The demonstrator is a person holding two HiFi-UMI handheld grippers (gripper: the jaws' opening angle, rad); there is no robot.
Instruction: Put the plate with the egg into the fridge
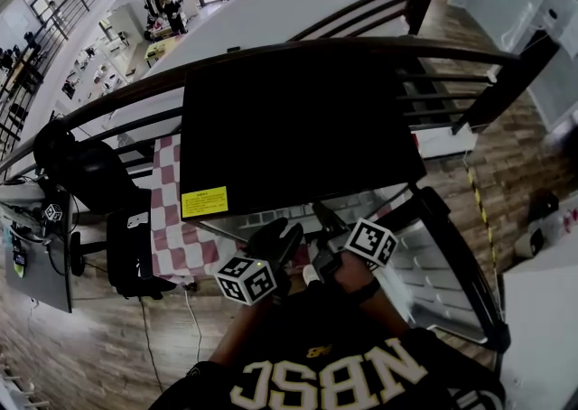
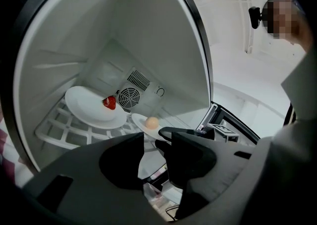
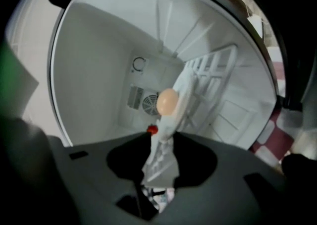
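A small white plate (image 2: 142,121) with a tan egg (image 2: 152,122) sits at the front of the white wire shelf (image 2: 59,125) inside the open fridge (image 1: 289,128). In the right gripper view the plate (image 3: 166,135) is edge-on, with the egg (image 3: 167,101) on it. Its near rim lies between the jaws of my right gripper (image 3: 161,169), which stand open with dark space on both sides of the rim. My left gripper (image 2: 148,164) hangs outside the fridge mouth, open and empty, looking at the right gripper's jaw tip by the plate.
A larger white plate (image 2: 91,107) with a red strawberry (image 2: 109,102) lies on the same shelf, left of the egg plate. A round fan grille (image 2: 129,97) is on the back wall. The black fridge stands on a red-checked cloth (image 1: 172,218) beside a dark railing (image 1: 452,51).
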